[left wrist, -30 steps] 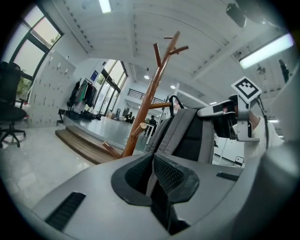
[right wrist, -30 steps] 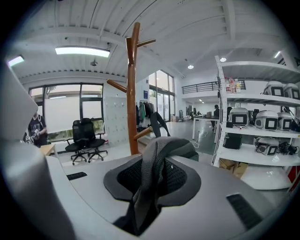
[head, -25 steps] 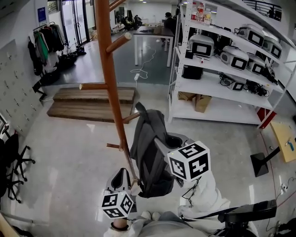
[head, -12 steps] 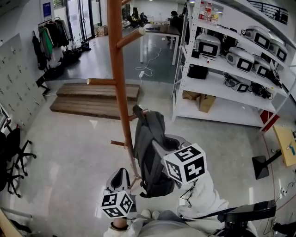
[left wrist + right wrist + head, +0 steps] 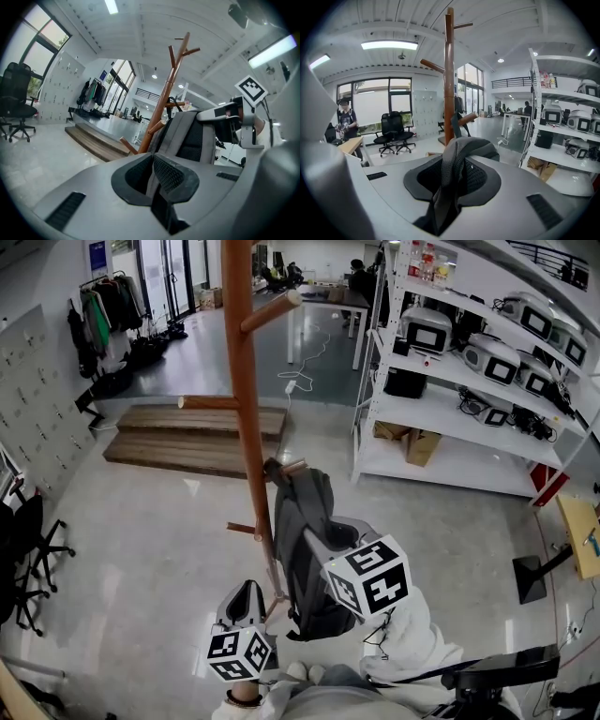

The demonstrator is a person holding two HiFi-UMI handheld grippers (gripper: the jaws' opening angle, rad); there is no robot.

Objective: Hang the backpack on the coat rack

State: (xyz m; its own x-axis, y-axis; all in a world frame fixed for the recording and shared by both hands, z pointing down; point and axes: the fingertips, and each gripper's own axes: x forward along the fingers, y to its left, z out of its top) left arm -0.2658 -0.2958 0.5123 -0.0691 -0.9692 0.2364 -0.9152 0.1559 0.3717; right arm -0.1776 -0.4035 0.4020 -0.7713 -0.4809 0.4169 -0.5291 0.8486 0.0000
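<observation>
A tall brown coat rack (image 5: 242, 381) rises just ahead of me. The grey backpack (image 5: 305, 521) hangs against its pole, the top loop sitting over a short lower peg (image 5: 292, 466). My right gripper (image 5: 317, 538) is at the backpack's back panel, shut on a dark mesh strap (image 5: 459, 150) that arches over its jaws. My left gripper (image 5: 246, 598) is lower, beside the pack's bottom, shut on a pale grey strap (image 5: 157, 171) running between its pads. In the left gripper view the backpack (image 5: 187, 136) and the rack (image 5: 164, 103) fill the middle.
White shelving (image 5: 450, 362) with devices stands at the right. A low wooden platform (image 5: 187, 437) lies behind the rack, office chairs (image 5: 23, 549) at the left, a black stand (image 5: 530, 573) at the right. A person (image 5: 344, 117) stands far off by the windows.
The right gripper has sunk a little with the backpack. The pack's top loop, earlier beside the peg, now sits over it. The left gripper has stayed put.
</observation>
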